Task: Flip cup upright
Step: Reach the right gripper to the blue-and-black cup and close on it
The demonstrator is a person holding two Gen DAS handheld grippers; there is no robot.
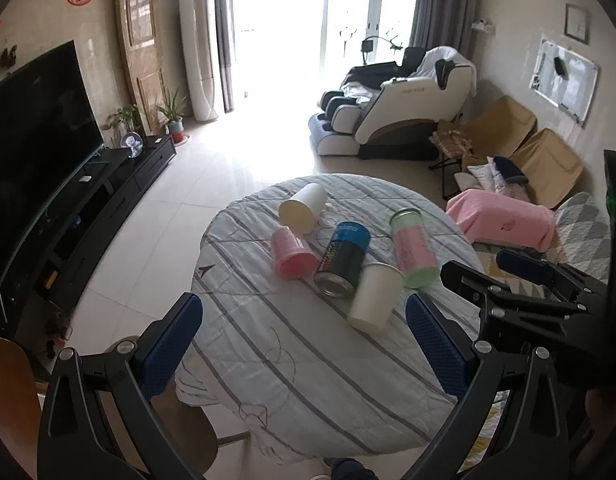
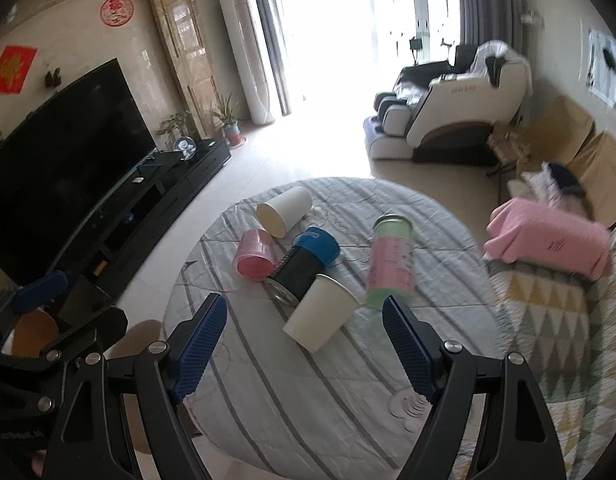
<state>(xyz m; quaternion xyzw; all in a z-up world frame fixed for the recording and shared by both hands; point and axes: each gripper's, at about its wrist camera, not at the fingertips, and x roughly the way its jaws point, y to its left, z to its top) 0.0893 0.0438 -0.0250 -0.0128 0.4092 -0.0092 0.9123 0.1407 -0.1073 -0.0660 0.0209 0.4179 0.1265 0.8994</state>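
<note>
1. My left gripper (image 1: 304,344) hangs above the near edge of the round table (image 1: 292,400), its blue-padded fingers (image 1: 170,346) spread wide with nothing between them.
2. My right gripper (image 2: 304,350) is likewise wide open and empty, poised over the near side of the table, with the nearest white paper cup (image 2: 321,314) lying just beyond its fingertips.
3. That white paper cup (image 1: 373,296) lies on its side on the striped tablecloth, its base towards me and its mouth resting against the blue and black can (image 1: 341,258).
4. The blue and black can lies on its side at the table's centre, metal end towards me.
5. Just left of the can lies a pink plastic cup (image 1: 290,252), also tipped over and touching it.
6. Right of the can, a little apart, lies a pink and green cylindrical container (image 1: 411,246), tipped over too.
7. Beyond the pink plastic cup, on the table's far side, a second white cup (image 1: 302,208) lies on its side with its open mouth turned towards me.
8. Past the table's far edge stands a massage chair (image 1: 391,114), and to the table's left a black television (image 1: 36,128) on a low cabinet.
</note>
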